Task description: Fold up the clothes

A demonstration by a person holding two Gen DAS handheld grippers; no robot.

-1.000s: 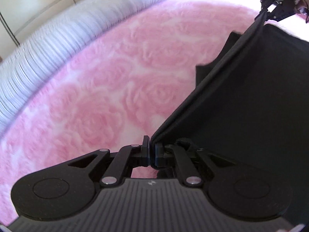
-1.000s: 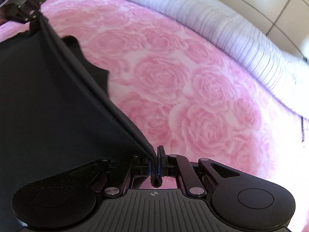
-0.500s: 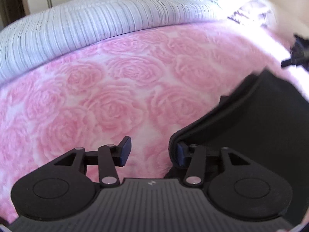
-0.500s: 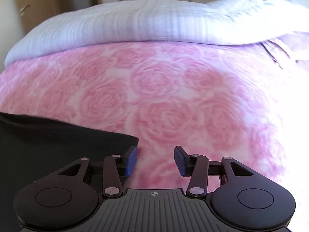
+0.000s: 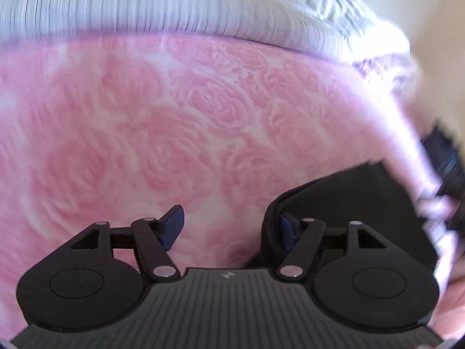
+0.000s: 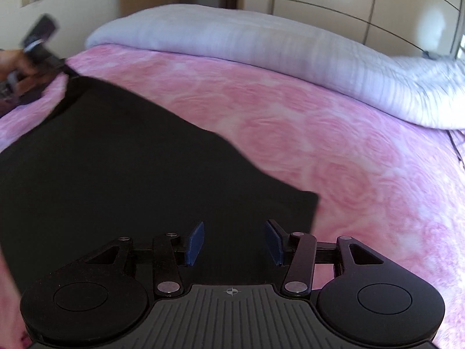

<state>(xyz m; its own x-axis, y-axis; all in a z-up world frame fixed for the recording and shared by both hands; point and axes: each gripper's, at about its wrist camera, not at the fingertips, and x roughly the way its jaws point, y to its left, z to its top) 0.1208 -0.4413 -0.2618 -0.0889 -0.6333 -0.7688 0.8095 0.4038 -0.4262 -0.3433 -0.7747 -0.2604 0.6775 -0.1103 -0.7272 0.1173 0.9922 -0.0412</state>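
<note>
Bed (image 6: 363, 157) under pink rose-patterned blanket; pale ribbed cover (image 6: 261, 46) bunched along far edge. Black garment (image 6: 130, 174) lies flat on blanket. Right gripper (image 6: 234, 242) above its corner, jaws parted, just opened, nothing between. Left gripper (image 5: 229, 228) jaws spread wider, just opened; folded garment edge against one pad.

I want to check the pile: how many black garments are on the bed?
1. One black garment lies flat on the pink rose blanket, toward its left in the right wrist view. Others may lie outside the views.
</note>
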